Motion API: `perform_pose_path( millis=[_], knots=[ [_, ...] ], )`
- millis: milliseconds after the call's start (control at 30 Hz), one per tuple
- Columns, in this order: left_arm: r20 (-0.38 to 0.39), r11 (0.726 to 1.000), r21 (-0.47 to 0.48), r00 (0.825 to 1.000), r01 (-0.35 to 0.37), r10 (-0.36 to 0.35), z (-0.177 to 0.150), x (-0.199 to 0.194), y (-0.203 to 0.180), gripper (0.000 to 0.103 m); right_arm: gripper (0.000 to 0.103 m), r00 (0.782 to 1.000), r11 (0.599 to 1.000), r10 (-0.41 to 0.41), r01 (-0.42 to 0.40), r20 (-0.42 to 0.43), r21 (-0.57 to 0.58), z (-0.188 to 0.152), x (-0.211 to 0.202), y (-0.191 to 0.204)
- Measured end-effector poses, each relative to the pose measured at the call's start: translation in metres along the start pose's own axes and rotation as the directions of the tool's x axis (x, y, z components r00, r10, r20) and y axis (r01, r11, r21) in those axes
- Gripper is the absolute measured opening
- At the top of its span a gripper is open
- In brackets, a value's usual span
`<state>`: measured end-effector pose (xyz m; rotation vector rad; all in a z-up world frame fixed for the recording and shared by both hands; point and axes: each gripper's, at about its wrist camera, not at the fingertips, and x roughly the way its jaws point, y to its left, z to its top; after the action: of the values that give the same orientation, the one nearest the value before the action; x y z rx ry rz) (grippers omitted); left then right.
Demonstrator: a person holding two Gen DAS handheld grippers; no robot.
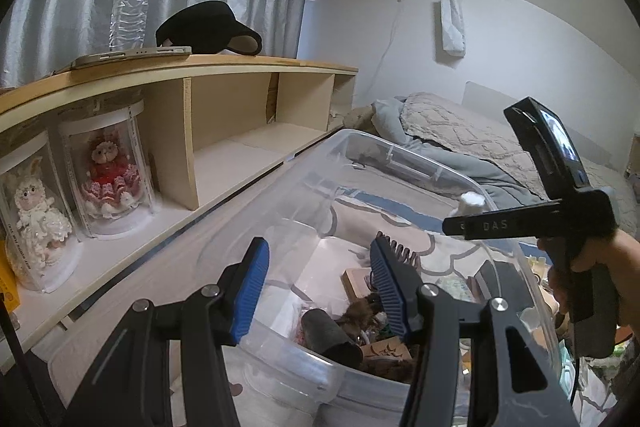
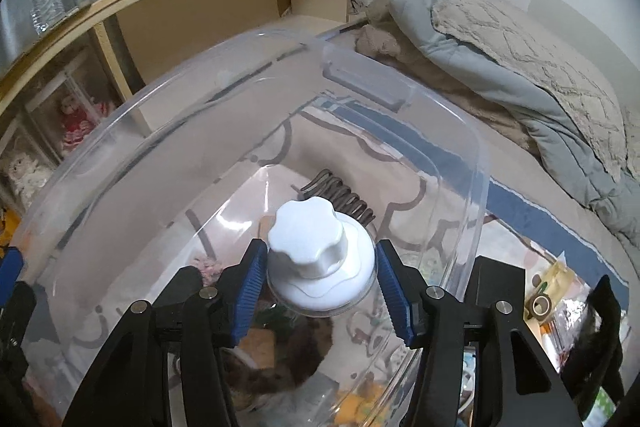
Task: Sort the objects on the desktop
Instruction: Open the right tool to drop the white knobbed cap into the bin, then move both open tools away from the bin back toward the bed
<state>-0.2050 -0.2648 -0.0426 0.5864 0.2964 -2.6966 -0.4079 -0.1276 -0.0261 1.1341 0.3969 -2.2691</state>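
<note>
the right tongs (image 2: 318, 283) hang over a clear plastic bin (image 2: 460, 131) with a white bottle (image 2: 316, 259) between the blue pads (image 2: 394, 291). only the bottle's scalloped cap and shoulder show; the body below is hidden under them. a thin gap shows at each side, so the pads stand apart from the bottle and the jaws are wide. whether the bottle rests on anything cannot be told.

the left tongs (image 1: 318, 291) sit at the bin's near rim (image 1: 280, 343), jaws about half apart with nothing between them. past them the bin's floor is a jumble: a dark cylinder (image 1: 330, 337), a brown furry thing (image 1: 360, 315) and a small wooden block (image 1: 358, 279) can be picked out, the rest is too cluttered to name. a ribbed brown clip (image 1: 402, 249) is partly covered by the right pad.

from the left wrist view the right tongs' body is cut off at the frame edge, held in a hand (image 1: 592, 267). a wooden shelf (image 1: 224, 67) with boxed dolls (image 1: 108, 175) stands to the left, a bed (image 2: 540, 67) beyond.
</note>
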Motion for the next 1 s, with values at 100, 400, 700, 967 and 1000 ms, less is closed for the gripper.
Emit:
perform_pose_path(
  millis=[100,400,700,967,1000],
  knots=[
    [0.001,1.0,0.004,1.0,0.001,-0.001,0.0,0.0,0.0,0.053,0.096,0.999,0.999,-0.025,0.026,0.046,-0.019,0.002,-0.007,0.005],
    [-0.002,1.0,0.009,1.0,0.008,-0.008,0.0,0.0,0.0,0.053,0.103,0.995,0.999,0.033,-0.034,0.096,0.009,0.002,-0.017,0.009],
    [-0.003,1.0,0.011,1.0,0.007,-0.007,0.0,0.0,-0.001,0.054,0.103,0.988,0.999,0.047,-0.049,0.15,0.013,-0.01,-0.027,0.009],
    [-0.003,1.0,0.017,1.0,0.01,-0.01,0.0,0.0,-0.002,0.064,0.103,0.977,0.997,0.057,-0.065,0.205,0.034,-0.019,-0.037,0.002],
    [-0.004,1.0,0.017,1.0,0.01,-0.01,0.0,0.0,-0.002,0.065,0.103,0.974,0.997,0.061,-0.07,0.217,0.034,-0.021,-0.04,0.001]
  ],
)
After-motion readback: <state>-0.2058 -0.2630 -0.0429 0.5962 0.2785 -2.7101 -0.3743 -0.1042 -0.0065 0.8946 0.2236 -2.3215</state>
